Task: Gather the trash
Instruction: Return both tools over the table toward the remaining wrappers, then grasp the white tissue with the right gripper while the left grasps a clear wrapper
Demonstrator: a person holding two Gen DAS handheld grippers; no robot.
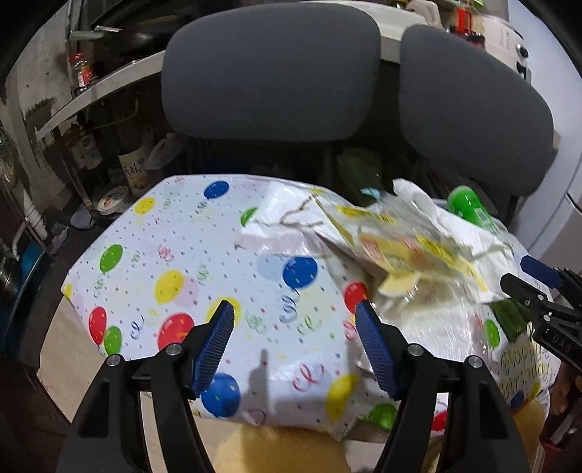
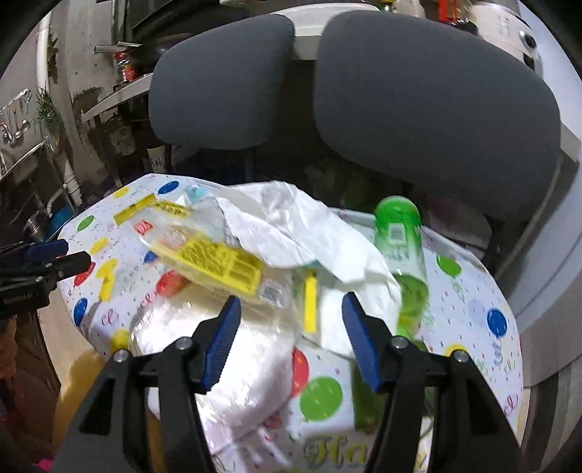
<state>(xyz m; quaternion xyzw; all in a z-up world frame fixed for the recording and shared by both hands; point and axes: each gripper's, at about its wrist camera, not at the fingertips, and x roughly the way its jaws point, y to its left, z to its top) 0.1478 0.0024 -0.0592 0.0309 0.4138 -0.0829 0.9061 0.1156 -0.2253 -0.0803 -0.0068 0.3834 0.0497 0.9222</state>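
Observation:
A balloon-print birthday tablecloth (image 1: 163, 262) (image 2: 473, 291) covers a round table, partly folded over a pile of trash. The pile holds a clear yellow-printed wrapper (image 1: 400, 247) (image 2: 211, 258), crumpled white paper (image 1: 436, 214) (image 2: 291, 225), a green plastic bottle (image 1: 469, 207) (image 2: 403, 247) lying on its side, and clear plastic film (image 2: 236, 349). My left gripper (image 1: 294, 316) is open and empty above the cloth, left of the pile. My right gripper (image 2: 291, 309) is open and empty just above the pile. Each gripper shows at the edge of the other's view.
Two dark grey chair backs (image 1: 269, 69) (image 2: 433, 91) stand behind the table. Cluttered shelves (image 1: 94, 91) with bottles and a tape roll (image 1: 112, 200) are at the left. A white appliance (image 2: 516, 32) stands at the back right. A yellow cushion (image 1: 283, 451) lies below the table edge.

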